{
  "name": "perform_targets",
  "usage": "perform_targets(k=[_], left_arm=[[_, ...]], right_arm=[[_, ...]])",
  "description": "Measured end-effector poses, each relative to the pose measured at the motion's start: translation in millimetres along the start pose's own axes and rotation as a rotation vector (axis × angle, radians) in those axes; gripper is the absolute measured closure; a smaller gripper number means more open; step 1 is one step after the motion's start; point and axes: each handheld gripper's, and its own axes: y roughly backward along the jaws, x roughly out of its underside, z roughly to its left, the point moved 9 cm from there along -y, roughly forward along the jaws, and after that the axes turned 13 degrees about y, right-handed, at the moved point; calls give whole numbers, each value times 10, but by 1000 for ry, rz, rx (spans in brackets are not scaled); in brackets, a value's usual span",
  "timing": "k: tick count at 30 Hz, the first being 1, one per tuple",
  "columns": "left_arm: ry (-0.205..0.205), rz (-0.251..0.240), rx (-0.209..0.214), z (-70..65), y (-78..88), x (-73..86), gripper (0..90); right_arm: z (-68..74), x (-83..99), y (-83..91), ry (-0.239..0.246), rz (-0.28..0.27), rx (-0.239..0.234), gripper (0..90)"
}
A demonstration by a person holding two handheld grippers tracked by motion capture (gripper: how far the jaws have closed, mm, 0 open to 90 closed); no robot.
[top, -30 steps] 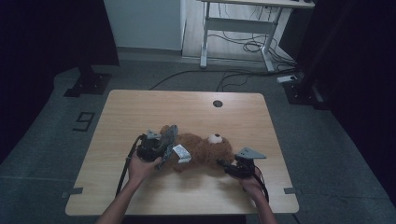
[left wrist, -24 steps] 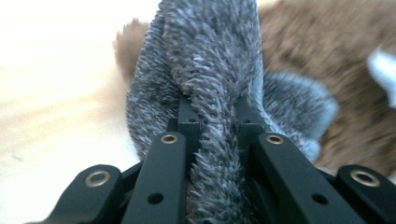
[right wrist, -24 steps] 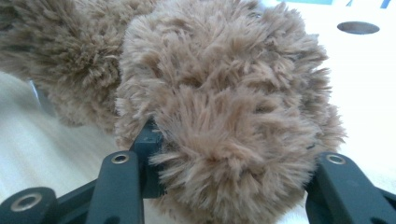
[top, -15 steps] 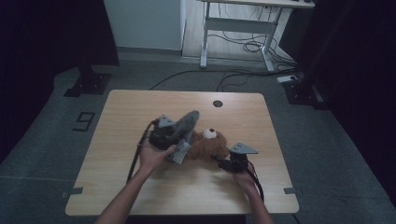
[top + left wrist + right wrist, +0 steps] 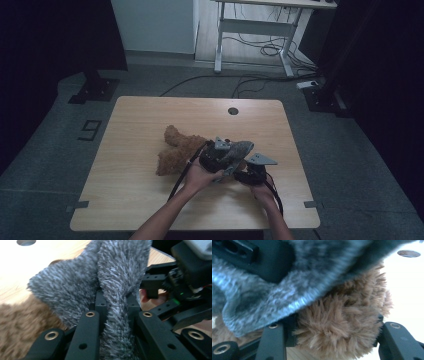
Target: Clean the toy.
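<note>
A brown teddy bear [image 5: 172, 147] lies in the middle of the wooden table [image 5: 130, 125], its legs pointing left. My left gripper [image 5: 235, 161] hovers over the bear's head end, shut on a grey fuzzy cloth [image 5: 241, 148]. In the left gripper view the left gripper [image 5: 115, 300] pinches a fold of the grey cloth [image 5: 75, 287], with brown fur [image 5: 17, 325] at lower left. My right gripper [image 5: 239, 175] sits just right of it. In the right gripper view the right gripper [image 5: 335, 325] is shut on a brown furry part of the bear [image 5: 342, 332], and the grey cloth [image 5: 274, 300] hangs over it.
A round cable hole [image 5: 233, 110] lies near the table's far edge. Behind the table stand a white desk frame [image 5: 250, 30] and floor cables [image 5: 260, 50]. A black stand base [image 5: 95, 90] sits off the table's far left corner.
My left gripper has carried the grey cloth to the right, from the bear's left side to above its head beside the right gripper. The bear's legs now show. The right gripper stayed put.
</note>
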Motion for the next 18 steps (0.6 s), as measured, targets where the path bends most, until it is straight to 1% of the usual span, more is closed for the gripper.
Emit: perform_targets(k=[3,5,7,9,15,18], left_arm=[[16,-5,-36,134,76,30,778],[17,-9,-78,260,139,46,778],[36,-14,-84,381,210,53,778],[50,-22,-88,483,298,50,778],[91,-63,-93,681,541,24,777],[106,-79,-106,782,640,32,776]], right_arm=[[6,-2,0,3,2,4,450],[3,0,2,-1,0,4,450],[1,2,5,-6,-2,1,449],[7,1,8,0,0,-1,450],[12,2,13,-1,-3,-8,449],[13,8,17,3,-2,-9,449]])
